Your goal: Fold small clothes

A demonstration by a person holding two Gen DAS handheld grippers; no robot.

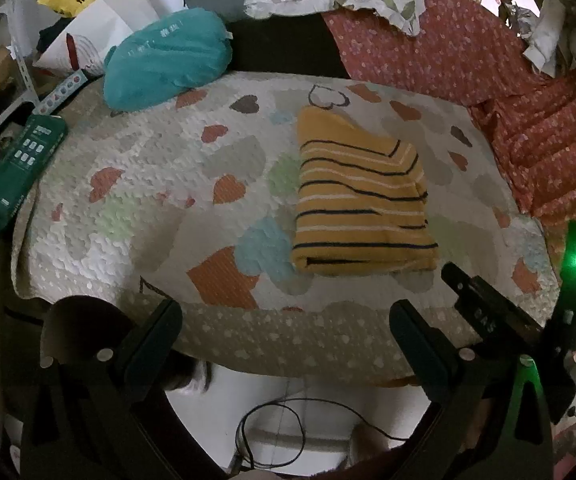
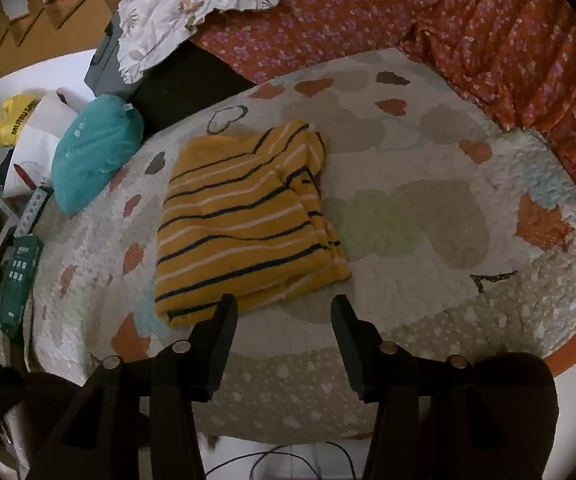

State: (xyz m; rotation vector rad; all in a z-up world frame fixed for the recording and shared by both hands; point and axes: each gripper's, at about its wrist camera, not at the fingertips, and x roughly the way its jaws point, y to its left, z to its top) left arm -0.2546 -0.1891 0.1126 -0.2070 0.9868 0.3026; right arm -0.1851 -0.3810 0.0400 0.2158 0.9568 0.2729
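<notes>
Nearest to the lens, the fingers of the right gripper point(image 2: 284, 320) are seen spread wide with nothing between them, just above the near hem of the striped yellow garment point(image 2: 244, 220). The left gripper point(image 1: 286, 322) is also held wide open and empty, over the dotted border of the quilt point(image 1: 128, 200), a little apart from the garment's near edge.

The garment is already laid in a compact rectangle on the quilt, with one thick folded edge toward the grippers and some loose layers on its right side. The folding is judged nearly finished. If one more fold is wanted, both near corners should be pinched through all layers at once, lifted low, and carried over evenly, so that the loose right layers are not dragged out. The soft knit is expected to slip if only the top layer is caught.

The puckered quilt with heart shapes gives a soft, slightly uneven surface. Farther away, a teal bag point(image 2: 96, 152), a green box point(image 1: 24, 168) and a red flowered sheet point(image 2: 447, 20) are seen, with a floral pillow point(image 2: 192, 4) behind.
</notes>
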